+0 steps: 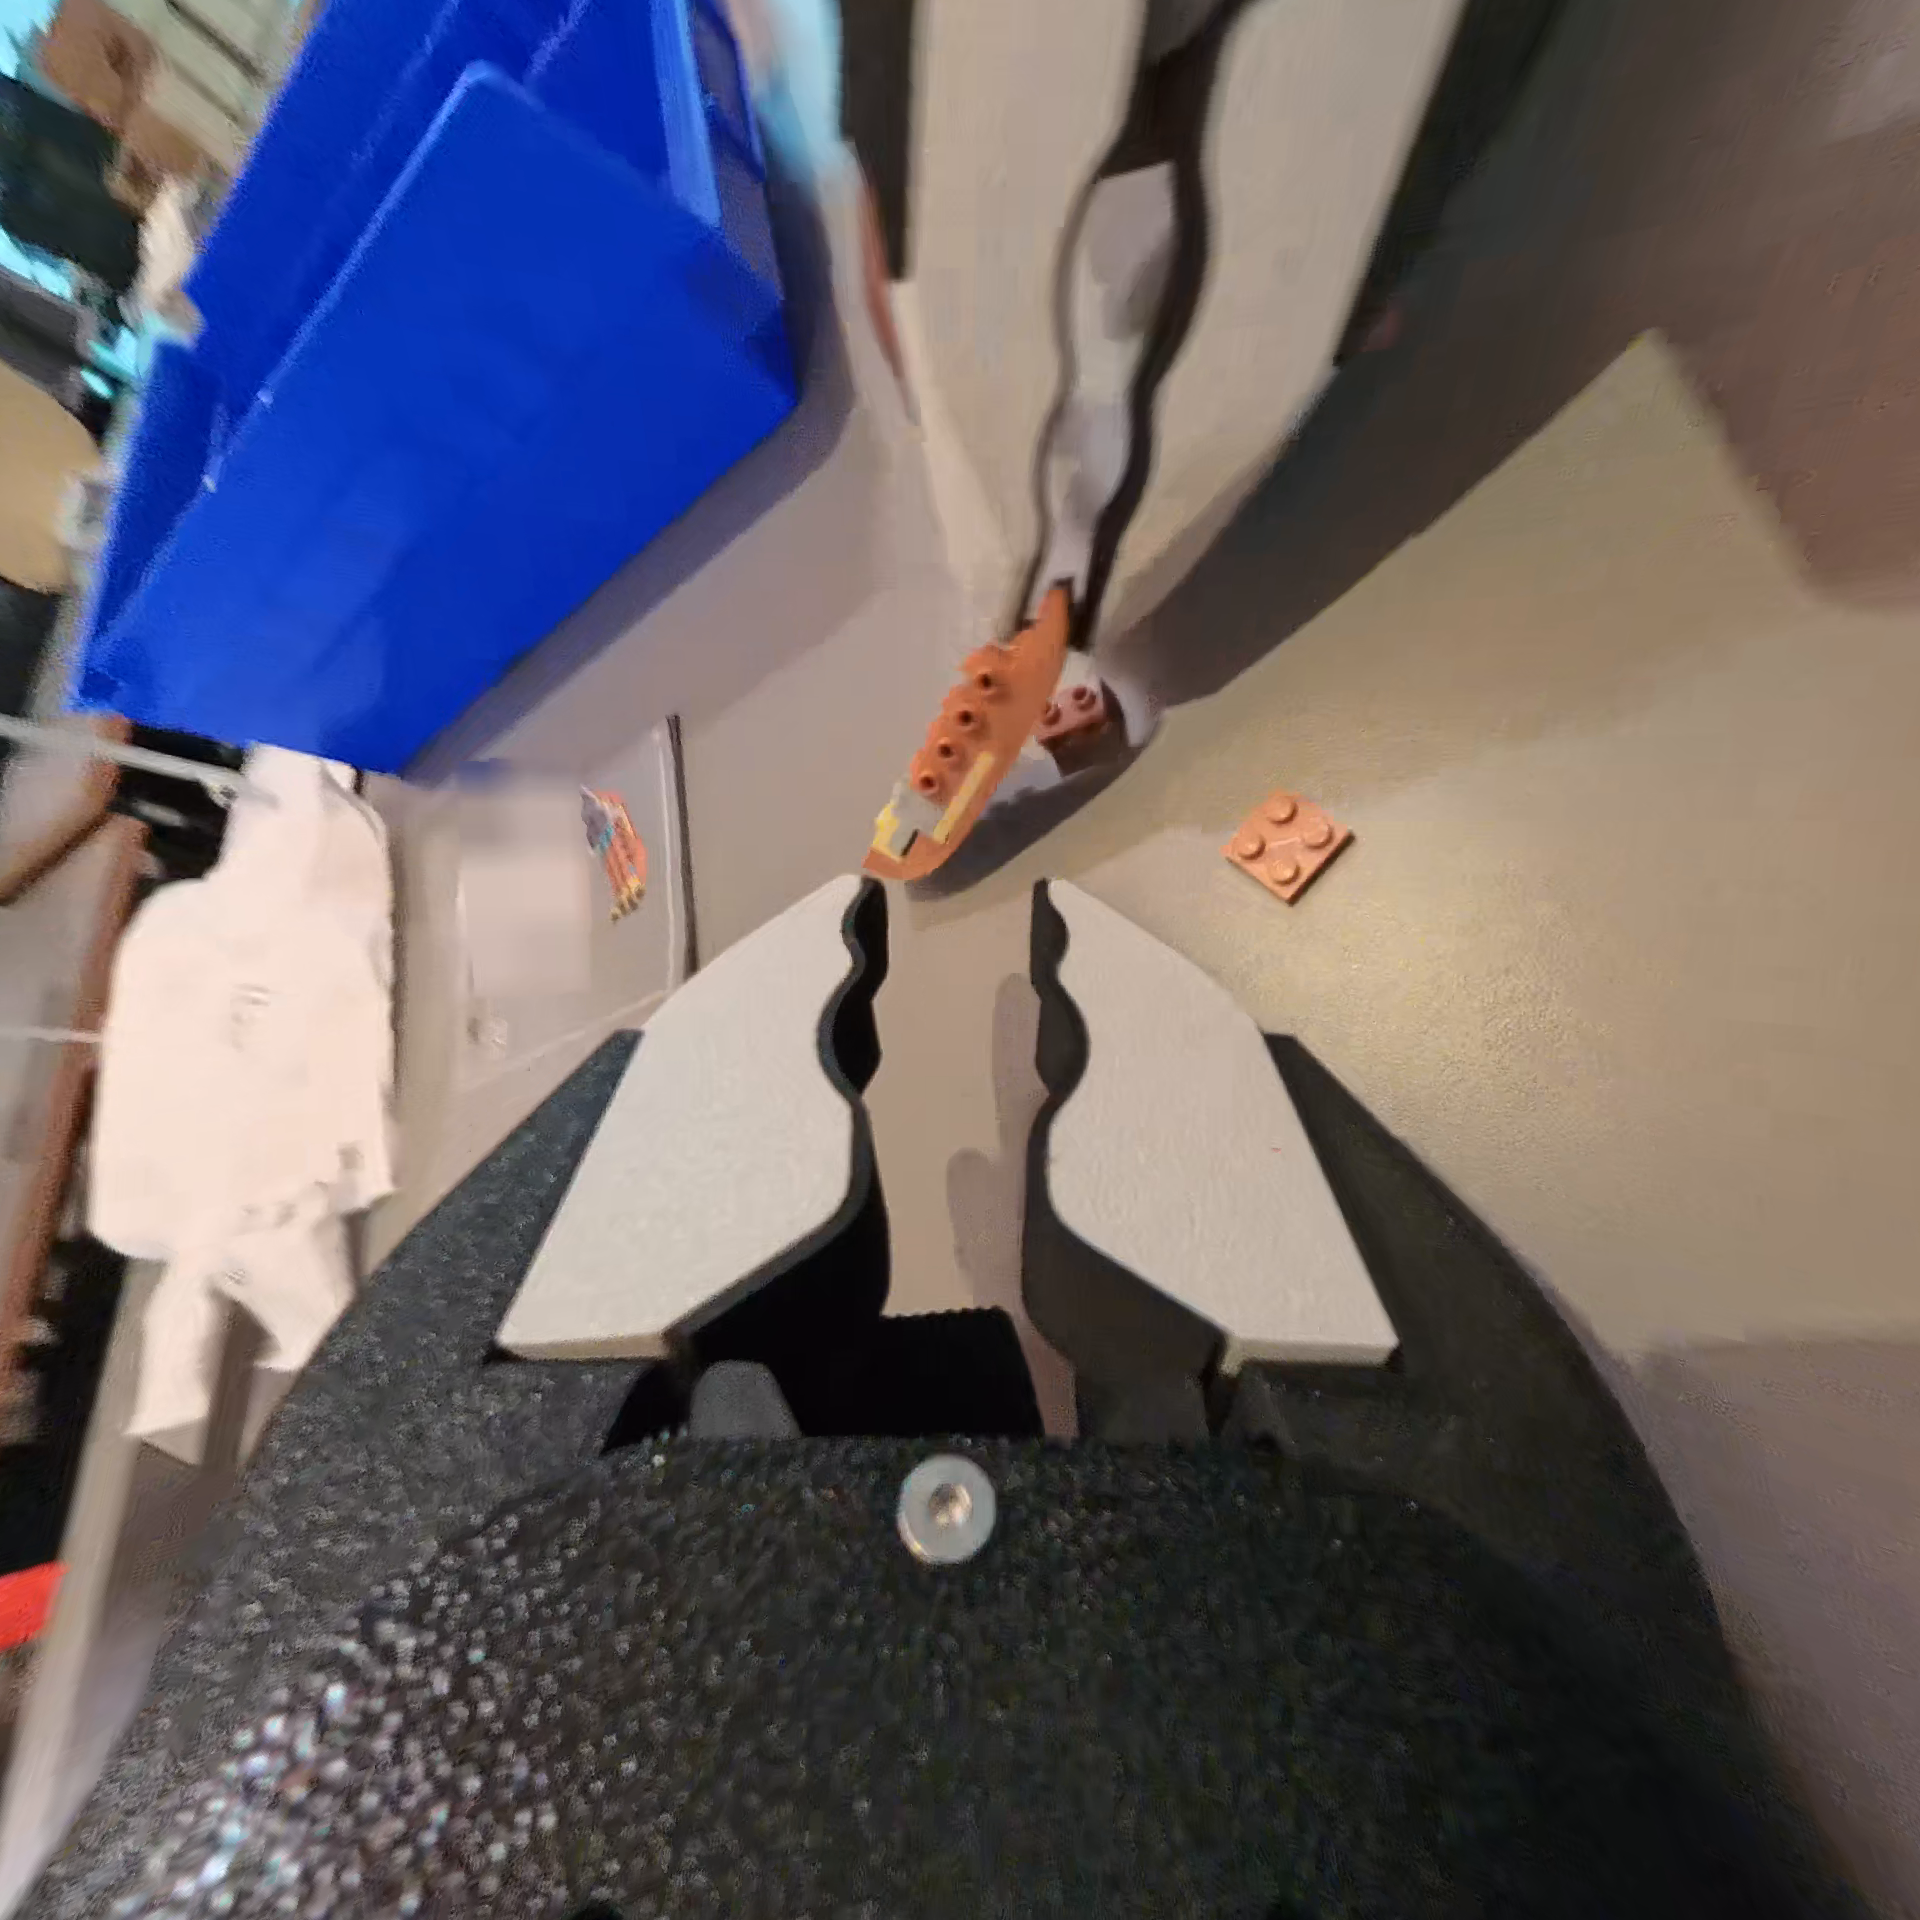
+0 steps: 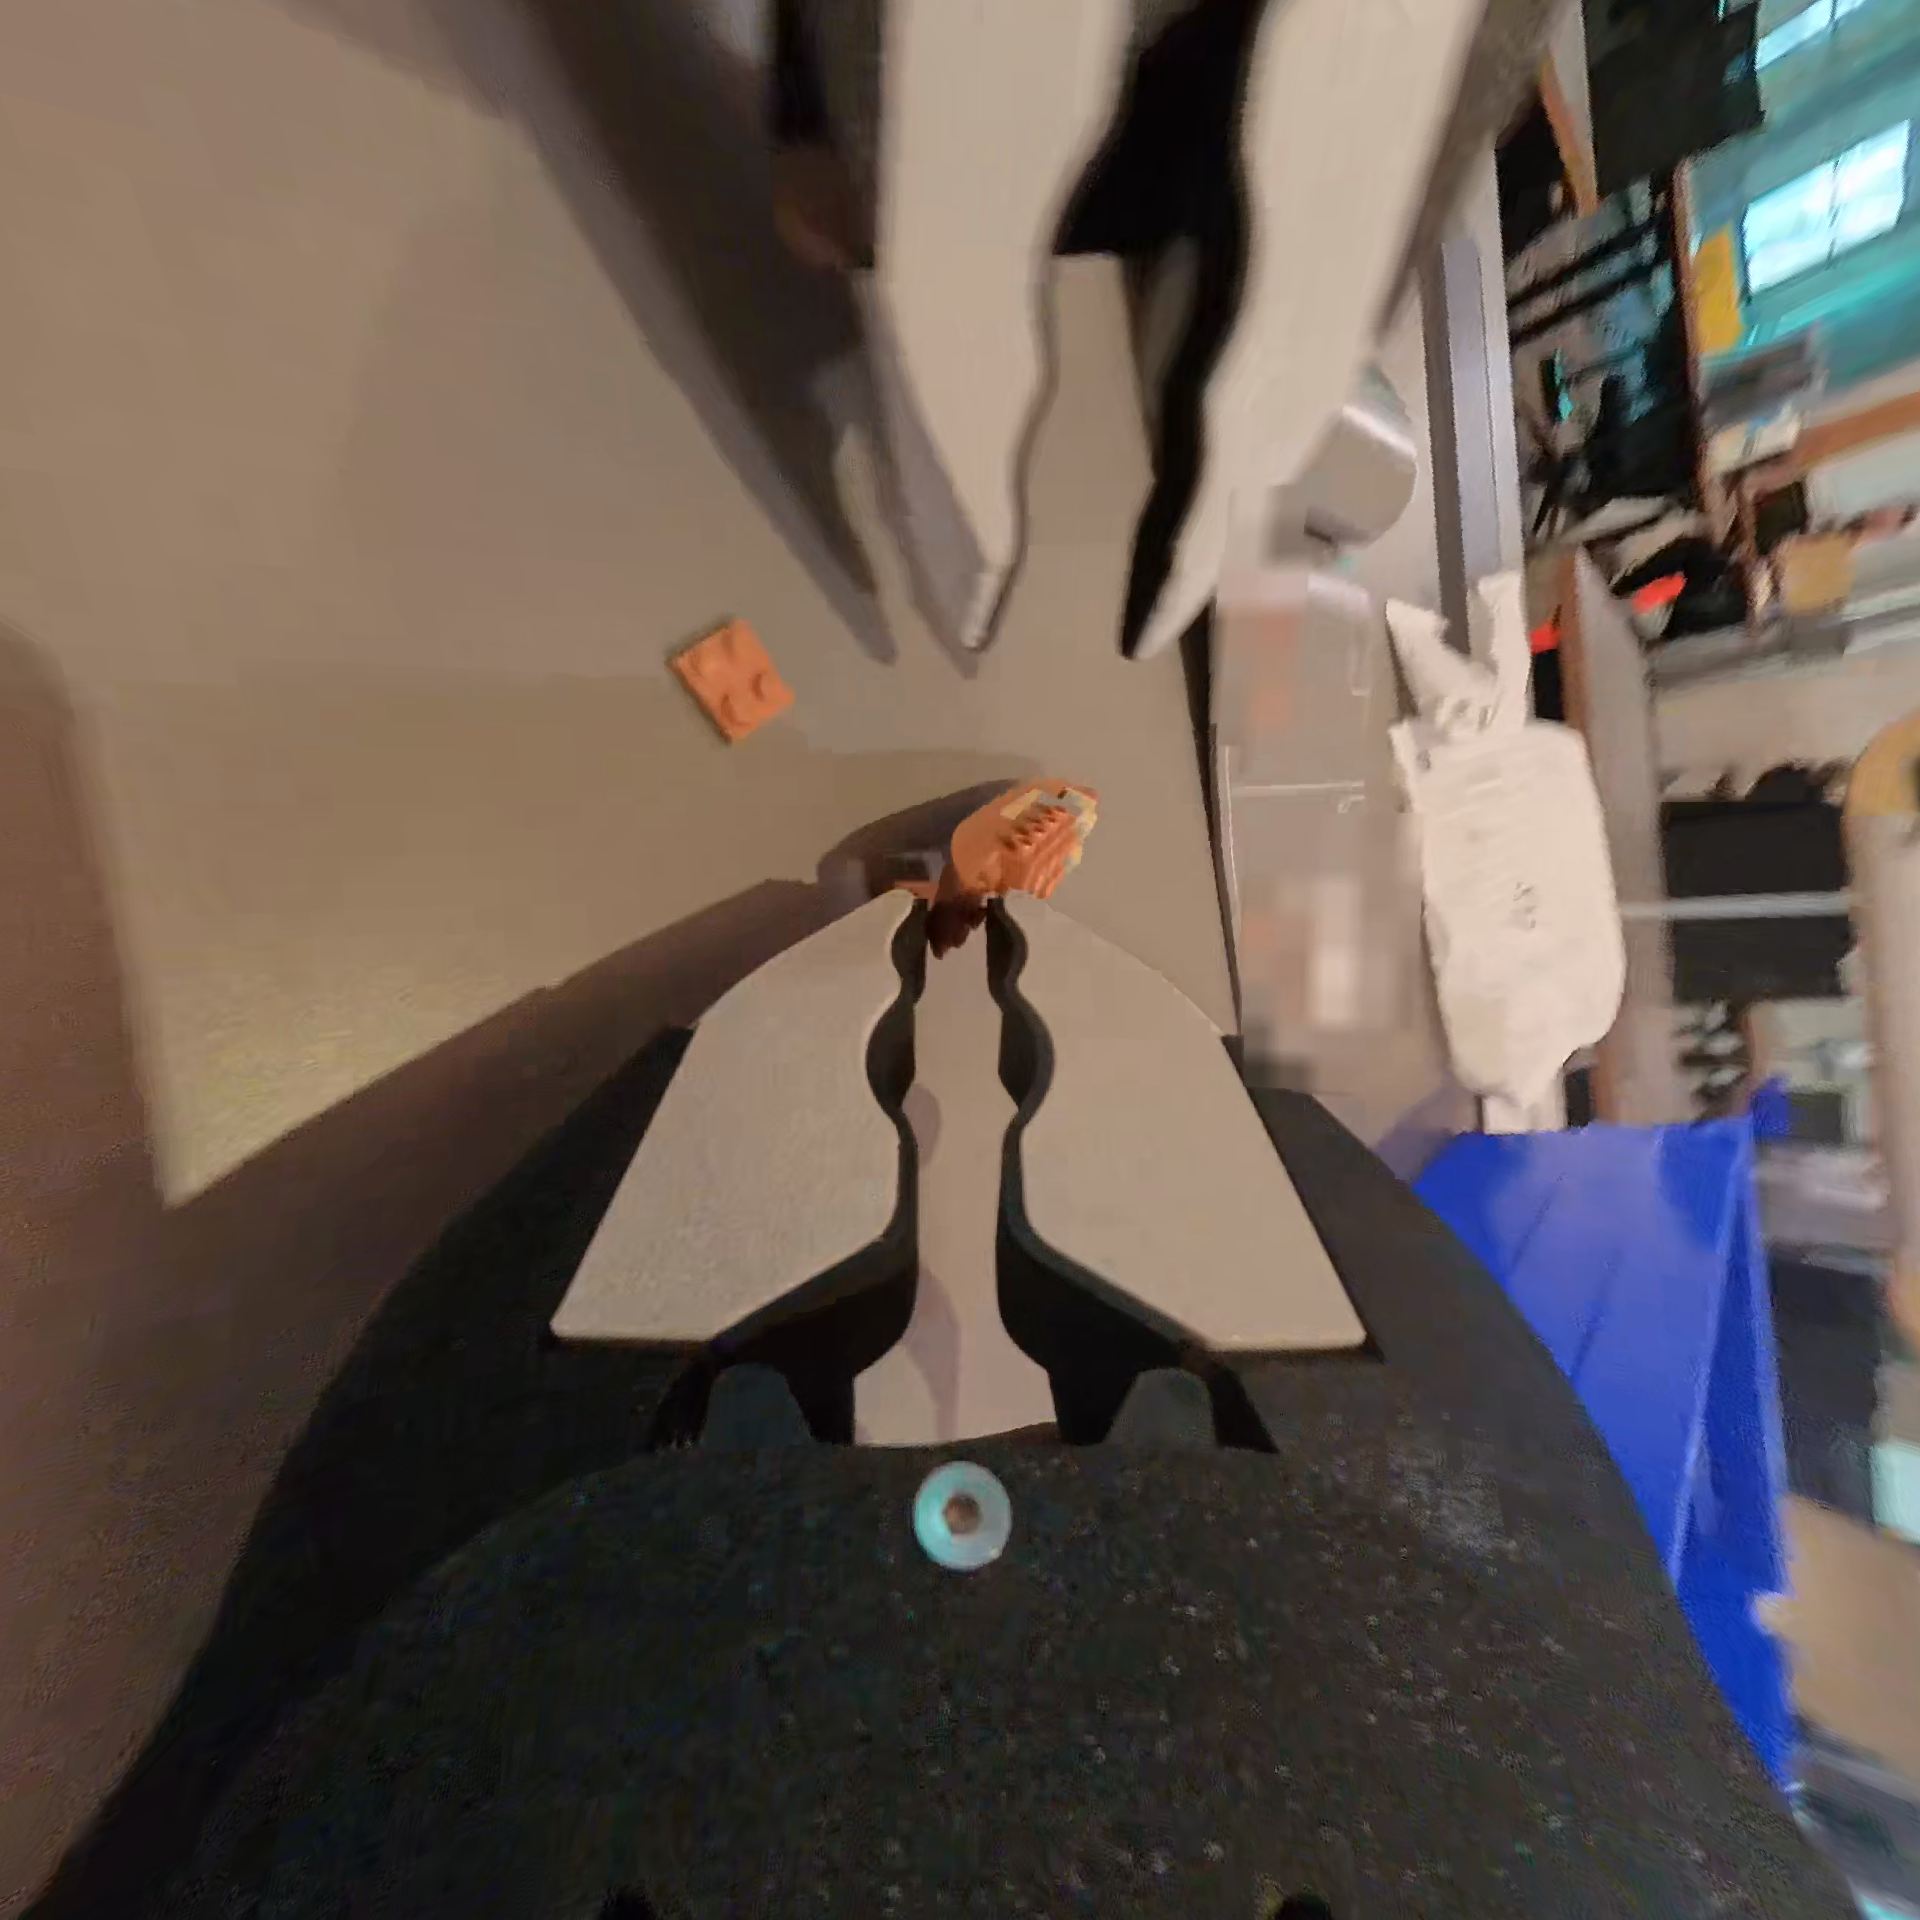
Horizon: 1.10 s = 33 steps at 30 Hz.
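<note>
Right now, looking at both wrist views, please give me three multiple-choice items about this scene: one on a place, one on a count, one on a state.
1. Where does the loose square plate lie?
A. on the table
B. inside the blue bin
C. between the left gripper's fingers

2. How many studs does this plate have on top?
A. two
B. four
C. six

3. What is at the right gripper fingertips?
A. nothing
B. the white cloth
C. the orange brick assembly

Key: 1 A, it lies flat on the grey table; 2 B, four studs show; 3 C, its end sits between the fingertips.
</note>
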Each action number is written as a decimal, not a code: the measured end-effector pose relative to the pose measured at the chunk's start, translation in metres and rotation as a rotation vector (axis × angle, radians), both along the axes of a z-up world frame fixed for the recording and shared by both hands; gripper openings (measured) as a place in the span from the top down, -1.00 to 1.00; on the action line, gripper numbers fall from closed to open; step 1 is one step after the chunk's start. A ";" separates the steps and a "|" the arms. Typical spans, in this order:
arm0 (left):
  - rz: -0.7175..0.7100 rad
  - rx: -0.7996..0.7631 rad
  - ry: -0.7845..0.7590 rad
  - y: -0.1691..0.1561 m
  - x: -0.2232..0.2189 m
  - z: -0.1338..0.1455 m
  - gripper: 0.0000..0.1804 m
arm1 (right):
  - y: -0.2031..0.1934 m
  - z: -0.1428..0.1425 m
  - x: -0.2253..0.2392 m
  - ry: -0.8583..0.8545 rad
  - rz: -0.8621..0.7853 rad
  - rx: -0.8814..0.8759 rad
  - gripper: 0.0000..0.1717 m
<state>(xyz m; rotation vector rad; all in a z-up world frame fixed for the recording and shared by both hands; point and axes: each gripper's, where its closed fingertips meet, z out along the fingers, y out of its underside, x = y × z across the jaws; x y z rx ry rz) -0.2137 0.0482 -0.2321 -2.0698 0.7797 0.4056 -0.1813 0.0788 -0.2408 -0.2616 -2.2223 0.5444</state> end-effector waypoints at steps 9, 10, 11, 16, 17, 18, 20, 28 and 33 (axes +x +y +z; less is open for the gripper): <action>0.031 -0.100 -0.160 -0.005 0.006 -0.009 0.68 | -0.029 -0.012 0.010 0.056 0.123 0.164 0.87; 0.033 -0.100 -0.171 -0.005 0.007 -0.009 0.67 | -0.029 -0.011 0.009 0.052 0.122 0.162 0.87; 0.035 -0.105 -0.180 -0.006 0.007 -0.009 0.67 | -0.028 -0.011 0.008 0.051 0.120 0.161 0.87; 0.021 -0.185 -0.212 -0.013 0.013 -0.018 0.68 | -0.024 -0.011 0.011 -0.013 0.124 0.100 0.87; 0.014 -0.203 -0.219 -0.015 0.015 -0.020 0.68 | -0.024 -0.011 0.012 -0.019 0.126 0.095 0.87; -0.004 -0.222 -0.228 -0.017 0.018 -0.021 0.70 | -0.025 -0.011 0.013 -0.021 0.130 0.096 0.87; -0.051 -0.258 -0.246 -0.021 0.028 -0.025 0.70 | -0.027 -0.013 0.015 -0.029 0.148 0.104 0.86; -0.130 -0.292 -0.278 -0.021 0.049 -0.029 0.74 | -0.027 -0.016 0.007 -0.054 0.083 0.053 0.86; -0.119 -0.258 -0.310 -0.014 0.056 -0.021 0.73 | -0.021 -0.016 0.003 -0.077 0.044 0.019 0.85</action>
